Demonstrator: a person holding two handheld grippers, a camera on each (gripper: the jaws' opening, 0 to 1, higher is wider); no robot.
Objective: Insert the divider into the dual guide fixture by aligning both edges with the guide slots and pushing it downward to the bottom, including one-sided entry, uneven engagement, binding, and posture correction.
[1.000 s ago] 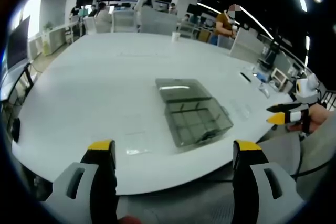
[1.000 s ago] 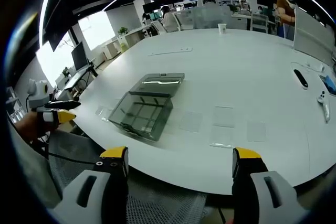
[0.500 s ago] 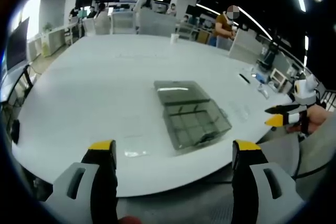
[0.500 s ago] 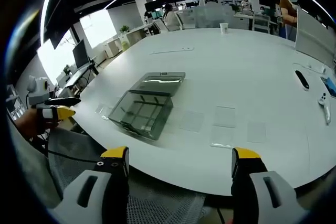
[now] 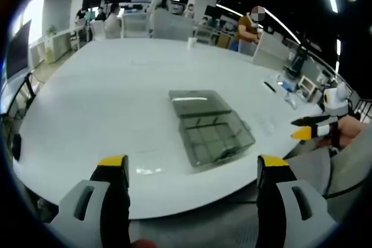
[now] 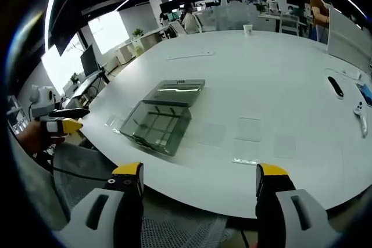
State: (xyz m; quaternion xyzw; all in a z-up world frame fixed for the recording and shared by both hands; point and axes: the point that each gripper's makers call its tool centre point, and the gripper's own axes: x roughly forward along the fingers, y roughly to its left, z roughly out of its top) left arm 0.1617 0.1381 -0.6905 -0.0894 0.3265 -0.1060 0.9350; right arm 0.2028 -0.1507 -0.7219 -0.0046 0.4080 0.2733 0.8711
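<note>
Left gripper view: the left gripper (image 5: pixel 192 169) has its jaws spread and empty, short of the desk (image 5: pixel 104 97). The gridded fixture (image 5: pixel 212 126) lies mid-desk, lid open. Its slots are too small to make out, so a one-sided entry looks likely.

Right gripper view: the right gripper (image 6: pixel 197 178) is spread too, empty. The clear dividers (image 6: pixel 250 129) lie flat just beside the fixture (image 6: pixel 160 120), nearly invisible, so easy to mis-grab.
</note>
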